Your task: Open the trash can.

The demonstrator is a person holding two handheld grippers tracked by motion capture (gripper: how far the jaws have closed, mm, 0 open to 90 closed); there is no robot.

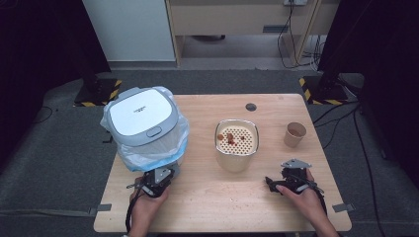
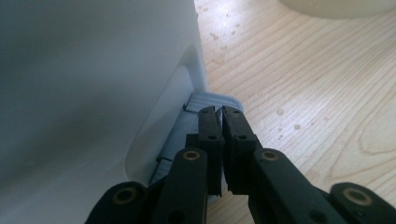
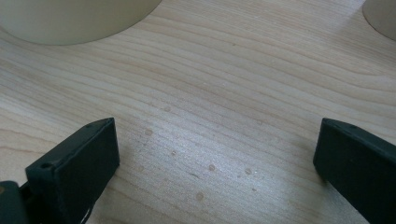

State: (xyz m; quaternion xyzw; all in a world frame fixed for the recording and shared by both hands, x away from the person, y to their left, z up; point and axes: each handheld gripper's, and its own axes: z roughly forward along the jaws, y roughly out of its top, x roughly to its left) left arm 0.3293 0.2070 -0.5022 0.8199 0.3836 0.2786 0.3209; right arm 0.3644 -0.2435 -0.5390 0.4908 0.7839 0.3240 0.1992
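We begin with the wooden table (image 1: 276, 106), where the largest thing is the white pedal bin (image 1: 143, 126) at the left, lined with a pale blue bag (image 1: 183, 143) that bulges out below its grey-rimmed lid (image 1: 141, 114). The lid is down, so we judge the opening of the bin has not yet happened.

Near the middle stands a cream container (image 1: 236, 144) with a perforated insert holding a few brownish scraps. If those are meant for the bin, that step is wholly left to do. To its right, toward the far edge, is a small paper cup (image 1: 295, 134), untouched.

At the near left, our left gripper (image 2: 220, 112) sits at the foot of the bin, its jaws pressed together with their tips right at the grey pedal (image 2: 212, 100); whether they bear down on it we cannot tell. We take this as the first step only just in hand.

At the near right, our right gripper (image 3: 215, 154) waits low over bare wood with its jaws spread wide and nothing between them, well apart from the container.
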